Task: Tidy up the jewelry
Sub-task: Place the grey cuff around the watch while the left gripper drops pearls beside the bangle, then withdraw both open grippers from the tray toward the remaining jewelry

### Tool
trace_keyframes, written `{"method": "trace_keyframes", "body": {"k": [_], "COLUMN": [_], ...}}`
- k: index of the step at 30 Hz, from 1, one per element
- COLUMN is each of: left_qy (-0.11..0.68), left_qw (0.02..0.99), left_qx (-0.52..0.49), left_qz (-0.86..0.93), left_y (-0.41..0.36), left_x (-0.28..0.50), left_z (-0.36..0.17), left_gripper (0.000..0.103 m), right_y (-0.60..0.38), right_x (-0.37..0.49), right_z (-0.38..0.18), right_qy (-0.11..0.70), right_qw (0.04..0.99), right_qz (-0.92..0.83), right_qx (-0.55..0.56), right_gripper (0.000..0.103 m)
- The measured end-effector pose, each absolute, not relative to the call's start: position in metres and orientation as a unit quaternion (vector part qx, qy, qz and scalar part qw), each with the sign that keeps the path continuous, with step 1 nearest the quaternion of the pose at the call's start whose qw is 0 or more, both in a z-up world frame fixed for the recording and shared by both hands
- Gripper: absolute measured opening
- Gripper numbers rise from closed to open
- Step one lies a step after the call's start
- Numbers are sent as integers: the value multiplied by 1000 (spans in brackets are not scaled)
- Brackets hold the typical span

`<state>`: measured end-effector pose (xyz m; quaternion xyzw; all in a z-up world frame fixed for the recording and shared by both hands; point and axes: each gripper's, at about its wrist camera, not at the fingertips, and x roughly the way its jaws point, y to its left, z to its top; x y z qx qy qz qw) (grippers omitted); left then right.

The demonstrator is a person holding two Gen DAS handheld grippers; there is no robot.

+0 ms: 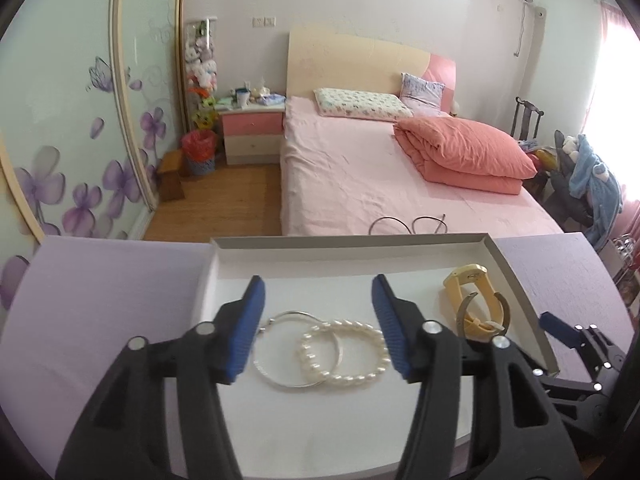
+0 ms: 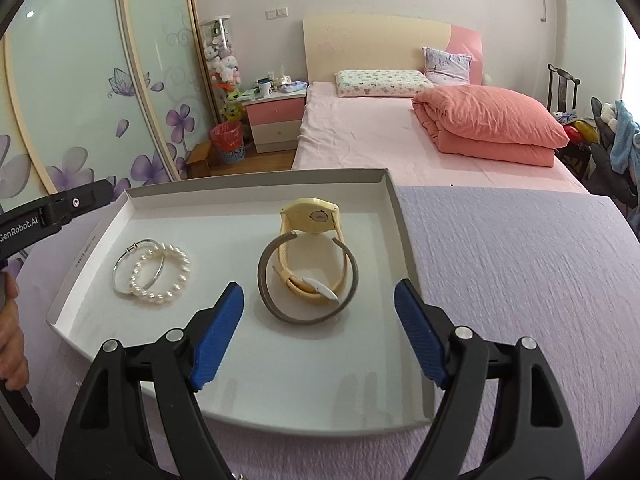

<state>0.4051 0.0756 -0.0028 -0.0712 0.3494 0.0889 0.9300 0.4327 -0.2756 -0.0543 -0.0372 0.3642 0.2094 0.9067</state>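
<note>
Two wrist views of a white shallow tray (image 2: 394, 216) resting on a lilac-covered counter (image 2: 520, 272), with a bed (image 2: 360, 140) beyond. Inside the tray, at left, a silver bangle (image 2: 120, 270) and a pearl bracelet (image 2: 160, 276) lie overlapping; at right, a yellow wristwatch (image 2: 310, 216) stands on its strap inside a grey open band (image 2: 266, 280). The left claw (image 1: 318, 328) is released, its blue pads straddling the bangle and pearls without pressing on either. The right claw (image 2: 318, 332) is likewise released and empty, poised at the near side of the watch and grey band. All four pieces appear to sit in the tray already, so the placing step seems finished or nearly so. A likely next move is to separate the overlapped pairs, which calls for closing on one thin ring without dragging its neighbour.
</note>
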Motion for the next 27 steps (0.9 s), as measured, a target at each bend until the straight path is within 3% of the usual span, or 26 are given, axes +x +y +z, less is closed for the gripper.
{"method": "trace_keyframes", "body": {"k": [15,27], "left_qy": [309,310], "left_qw": [940,939], "left_qx": [-37,-56], "left_qz": [137,135], "left_y": [85,86], "left_x": [305,207], "left_z": [23,9], "left_gripper": [75,91], "right_y": [-304,-332], "right_x": [370,312], "right_z": [-35,-48], "right_qy": [343,356], "right_qw": [913,909], "right_qz": [220,218], "right_qx": [-22,-9], "right_gripper": [80,81]}}
